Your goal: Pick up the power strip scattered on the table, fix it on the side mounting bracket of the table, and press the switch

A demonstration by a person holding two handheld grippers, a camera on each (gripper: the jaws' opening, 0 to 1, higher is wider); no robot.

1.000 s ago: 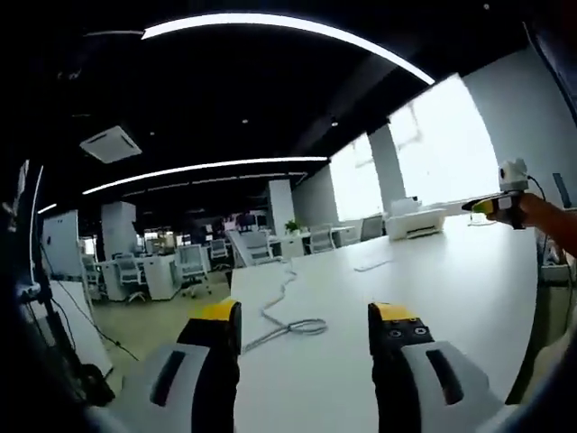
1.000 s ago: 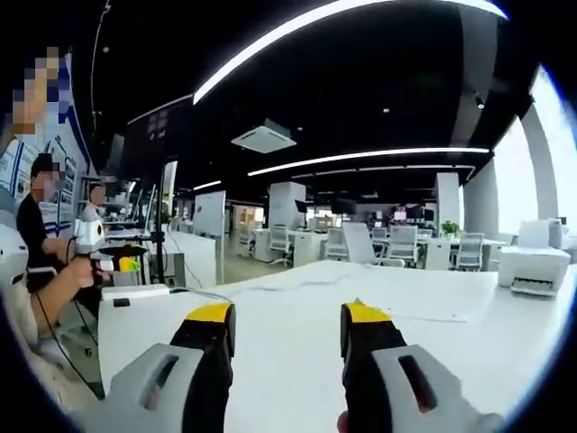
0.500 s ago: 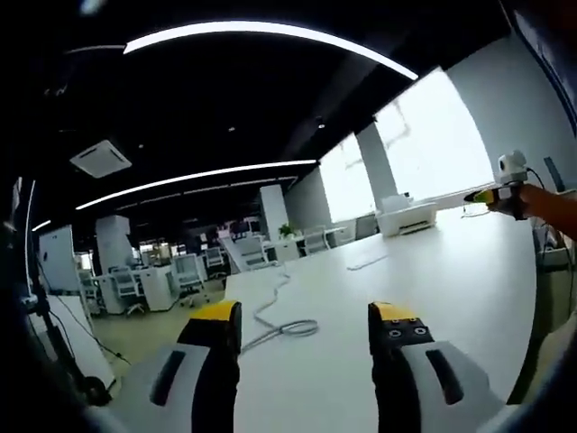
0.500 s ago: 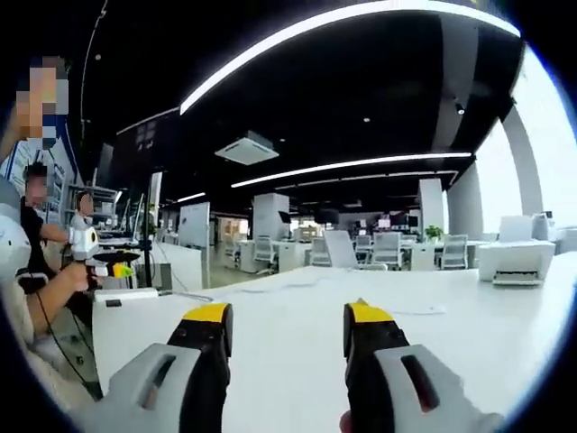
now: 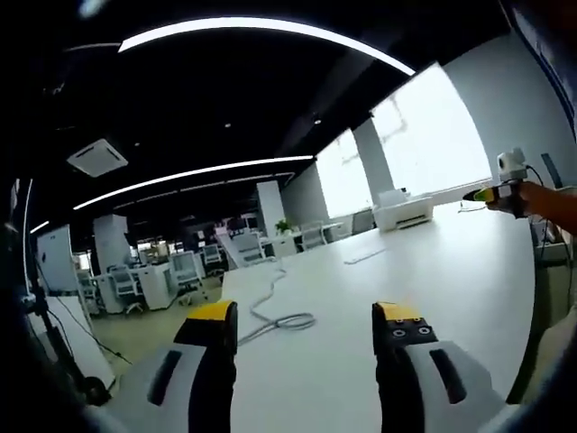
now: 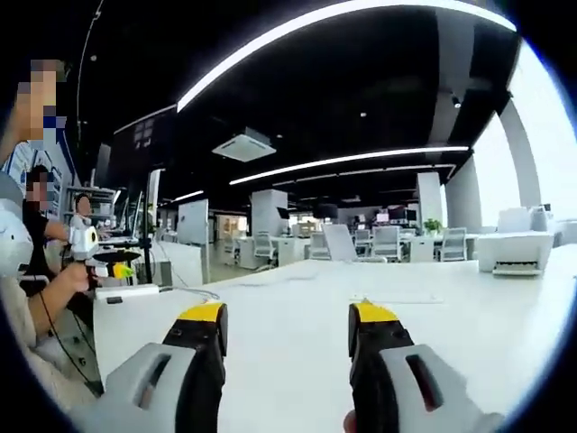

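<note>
1. In the left gripper view, the left gripper (image 5: 306, 316) is held above the near end of a long white table (image 5: 433, 298), jaws spread wide with nothing between them, only bare tabletop seen through the gap.
2. The power strip (image 5: 365, 257) is seen as a thin white bar lying flat far down the table, well apart from the left gripper; it's small at that range, so no switch or sockets can be made out.
3. A grey cable (image 5: 270, 316) is coiled in a loop near the table's left edge, just beyond the left jaw tip, and trails off toward the far end.
4. A white printer (image 5: 401, 214) is parked at the far end by the bright windows.
5. At the right edge of that view, the other gripper (image 5: 491, 194) is spotted, held up by a person's hand (image 5: 532, 200) over the table's side.
6. In the right gripper view, the right gripper (image 6: 287, 320) is also held wide open and empty over the white table (image 6: 297, 298).
7. At the left of that view, a hand (image 6: 77, 275) is seen holding the left gripper (image 6: 113, 269) beside a white box (image 6: 135, 293) at the table's corner.
8. The printer (image 6: 523, 253) is seen at the right there, and office chairs (image 6: 388, 242) and desks are lined up behind under strip lights.
</note>
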